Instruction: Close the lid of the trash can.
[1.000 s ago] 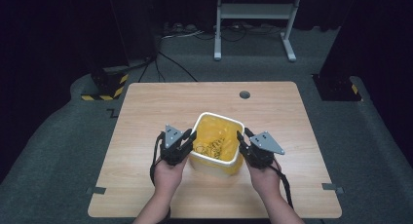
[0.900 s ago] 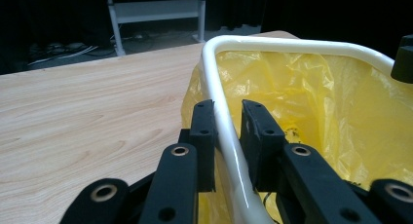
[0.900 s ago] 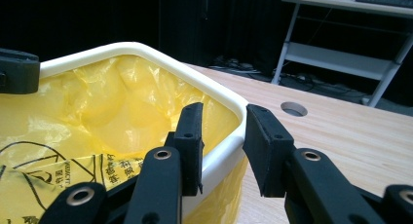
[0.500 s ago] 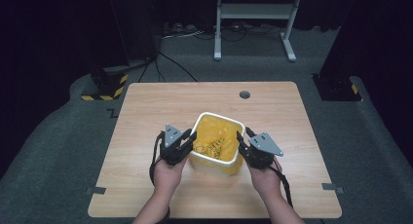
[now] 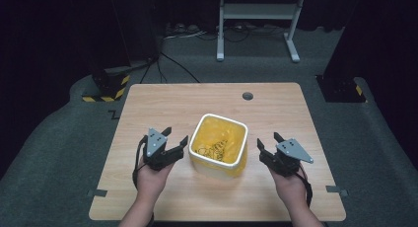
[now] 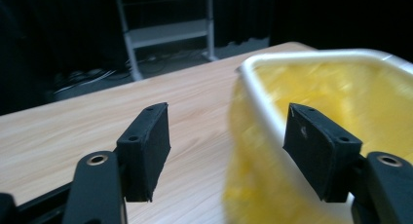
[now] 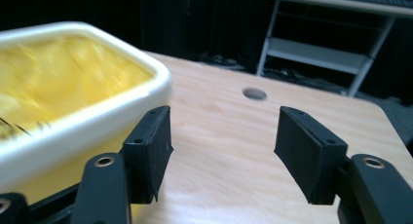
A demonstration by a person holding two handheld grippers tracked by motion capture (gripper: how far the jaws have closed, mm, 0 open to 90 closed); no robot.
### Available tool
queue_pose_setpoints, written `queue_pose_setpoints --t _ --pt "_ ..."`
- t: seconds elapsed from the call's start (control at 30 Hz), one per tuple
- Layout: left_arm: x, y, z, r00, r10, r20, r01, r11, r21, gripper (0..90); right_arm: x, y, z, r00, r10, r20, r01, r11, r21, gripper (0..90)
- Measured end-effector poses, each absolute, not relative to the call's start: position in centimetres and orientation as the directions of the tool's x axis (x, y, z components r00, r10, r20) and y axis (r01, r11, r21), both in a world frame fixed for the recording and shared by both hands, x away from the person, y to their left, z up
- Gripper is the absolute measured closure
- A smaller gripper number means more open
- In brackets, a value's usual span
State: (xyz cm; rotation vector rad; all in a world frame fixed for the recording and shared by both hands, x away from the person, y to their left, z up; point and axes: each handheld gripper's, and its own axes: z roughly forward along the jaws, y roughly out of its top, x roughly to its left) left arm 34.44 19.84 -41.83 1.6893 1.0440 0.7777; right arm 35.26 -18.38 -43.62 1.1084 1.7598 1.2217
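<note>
Both grippers, left [image 5: 176, 139] and right [image 5: 267, 144], jaws just opened, nothing between, flanking the yellow-lined bin [image 5: 219, 145] (no legible writing).

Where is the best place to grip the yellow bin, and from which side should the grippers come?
Probably the white rim of the yellow bin, one side wall each: left gripper from the left, right gripper from the right. The bin stands upright and open, so thin walls fit between open jaws.

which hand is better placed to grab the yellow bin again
Left, probably. The left tool sits close beside the yellow bin, and the left gripper view shows the rim just ahead of its open jaws. The right tool is open too, but stands farther from the bin's side.
</note>
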Motion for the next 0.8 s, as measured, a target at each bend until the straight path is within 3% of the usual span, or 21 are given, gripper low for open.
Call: queue_pose_setpoints --t 0.13,0.27,0.47,0.8 --pt "34.9 21.9 -43.8 0.408 0.913 -0.017 0.376 -0.151 0.914 29.6 35.5 -19.9 -45.2 -0.364 0.929 -0.058 0.315 0.181 0.932 35.0" --pt "35.7 21.8 -46.0 0.39 0.919 -0.053 0.464 -0.147 0.873 33.8 35.5 -19.8 -46.9 -0.363 0.93 -0.057 0.365 0.199 0.909 34.9" --pt "36.5 20.0 -46.7 0.431 0.9 -0.068 0.468 -0.159 0.869 34.6 35.2 -16.6 -47.4 -0.424 0.901 -0.095 0.351 0.26 0.9 35.9" --pt "35.0 18.1 -47.3 0.486 0.872 -0.062 0.466 -0.199 0.862 38.5 37.4 -14.2 -47.9 -0.413 0.902 -0.122 0.341 0.278 0.898 38.5"
